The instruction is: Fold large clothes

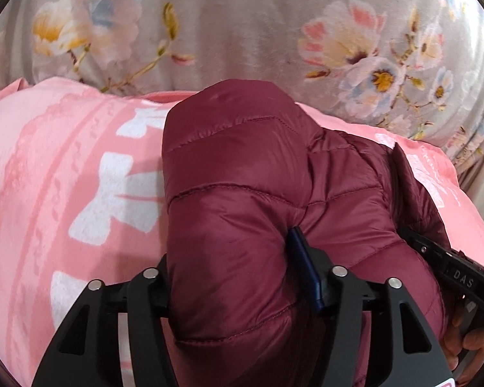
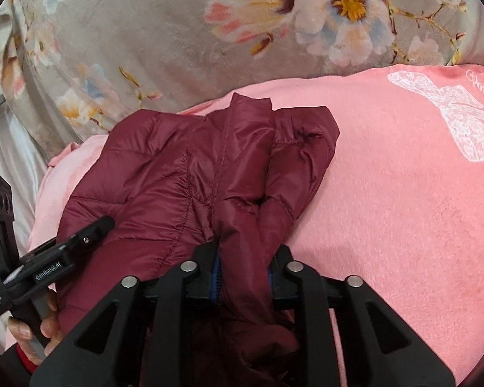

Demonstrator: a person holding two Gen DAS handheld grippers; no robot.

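A maroon quilted puffer jacket (image 1: pixel 242 177) lies bunched on a pink blanket. In the left wrist view its bulk fills the wide gap of my left gripper (image 1: pixel 232 258). The blue pad (image 1: pixel 301 258) digs into a fold, and the other finger is hidden under fabric. In the right wrist view a narrower roll of the jacket (image 2: pixel 193 177) runs between the blue pads of my right gripper (image 2: pixel 245 251), which pinch it. Each view shows the other gripper beside the jacket: the right gripper (image 1: pixel 451 274) and the left gripper (image 2: pixel 64 251), each held by a hand.
The pink blanket (image 1: pixel 64 177) with white bow prints covers the bed (image 2: pixel 387 209). Behind it lies grey bedding with a flower print (image 1: pixel 242 32) (image 2: pixel 129 32). Pale cloth (image 2: pixel 13 148) shows at the far left. A hand (image 2: pixel 32 329) grips the left tool's handle.
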